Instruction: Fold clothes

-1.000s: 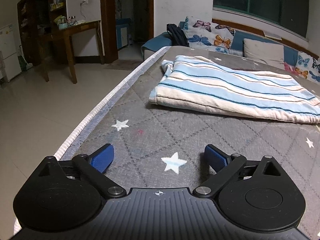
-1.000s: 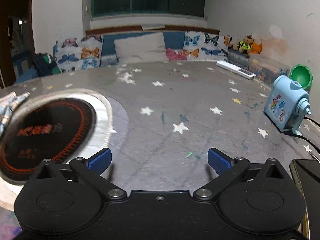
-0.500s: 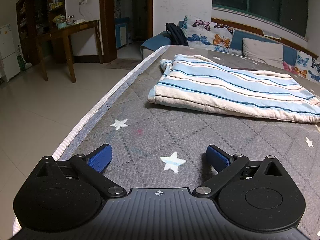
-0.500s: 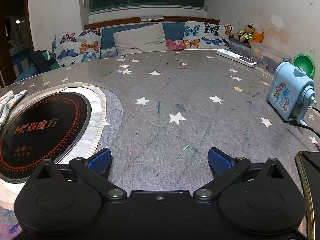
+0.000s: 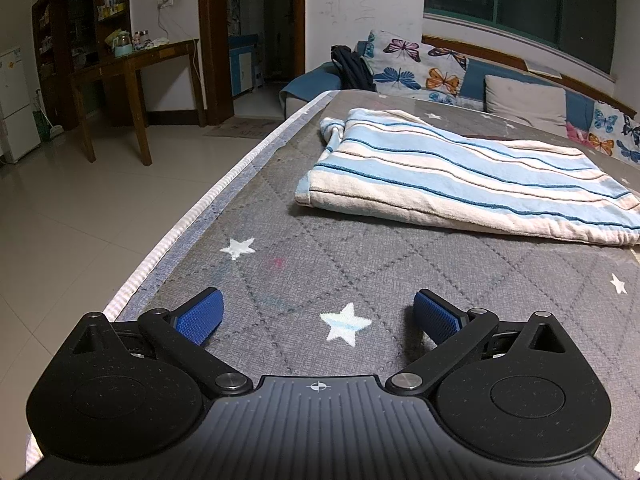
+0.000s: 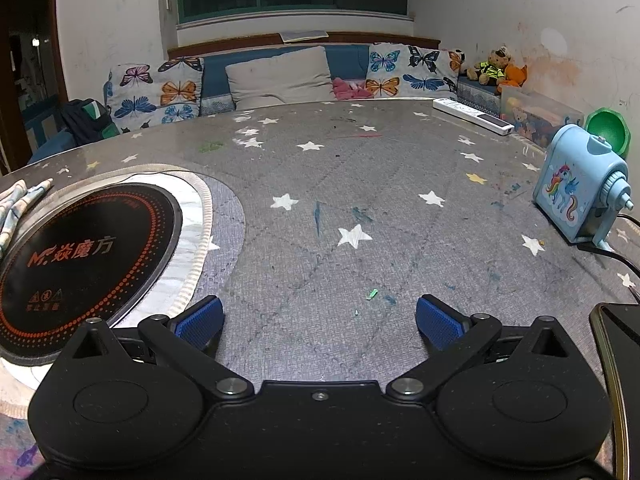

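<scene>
Grey quilted cover with white stars was all my left tongs (image 5: 318,312) had under them, blue pads spread wide and gripping nothing, parked near the edge of the bench (image 5: 400,264). The striped garment (image 5: 460,176) lay ahead and a bit to the right on the same bench, looking already folded over once, well apart from the pads. My right tongs (image 6: 320,318) were just as released and empty, pointed at bare cover between the round induction cooktop (image 6: 80,256) and the blue unicorn pencil sharpener (image 6: 580,196), with only a sliver of striped cloth poking in at the far left of that view. My worry from there: the garment sat close to the bench's left edge, so a sloppy one-sided pull could drag it off onto the floor, and pinching only the top layer would undo the fold instead of adding one. The sharpener's cord near the right side could also snag a wide swing. Compared with half a second earlier, almost nothing had changed on the left, while the right view had steadied, with the cooktop a touch nearer centre.
</scene>
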Motion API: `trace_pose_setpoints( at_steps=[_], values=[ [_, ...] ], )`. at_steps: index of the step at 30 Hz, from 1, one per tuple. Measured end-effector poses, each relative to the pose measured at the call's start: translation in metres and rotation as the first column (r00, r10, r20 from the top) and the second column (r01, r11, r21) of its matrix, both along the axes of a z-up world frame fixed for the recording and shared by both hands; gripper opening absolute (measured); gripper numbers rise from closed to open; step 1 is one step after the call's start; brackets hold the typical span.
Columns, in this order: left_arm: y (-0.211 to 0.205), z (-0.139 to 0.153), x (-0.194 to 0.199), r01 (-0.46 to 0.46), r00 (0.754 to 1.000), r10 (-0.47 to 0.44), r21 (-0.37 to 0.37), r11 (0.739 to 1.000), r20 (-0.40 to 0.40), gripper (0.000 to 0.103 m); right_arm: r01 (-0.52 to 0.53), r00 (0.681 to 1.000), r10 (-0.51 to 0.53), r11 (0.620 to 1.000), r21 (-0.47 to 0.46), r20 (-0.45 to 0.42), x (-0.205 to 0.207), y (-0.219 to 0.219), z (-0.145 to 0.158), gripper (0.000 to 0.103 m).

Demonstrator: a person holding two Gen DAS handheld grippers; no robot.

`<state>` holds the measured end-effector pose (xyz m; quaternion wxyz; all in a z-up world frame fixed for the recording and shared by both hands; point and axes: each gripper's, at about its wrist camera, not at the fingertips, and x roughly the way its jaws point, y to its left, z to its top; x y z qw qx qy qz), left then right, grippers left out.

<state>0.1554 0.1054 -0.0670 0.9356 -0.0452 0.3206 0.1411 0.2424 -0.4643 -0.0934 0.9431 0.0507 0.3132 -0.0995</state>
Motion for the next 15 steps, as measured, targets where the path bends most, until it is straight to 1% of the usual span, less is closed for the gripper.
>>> trace_pose_setpoints(
  at_steps=[15],
  values=[
    [0.0011,0.0002,0.0002,0.001,1.000,-0.001,0.000,1.000,0.000,0.102,0.000,1.000,0.000,1.000,0.005,0.001,0.0000,-0.0005,0.0003,0.103]
  ],
)
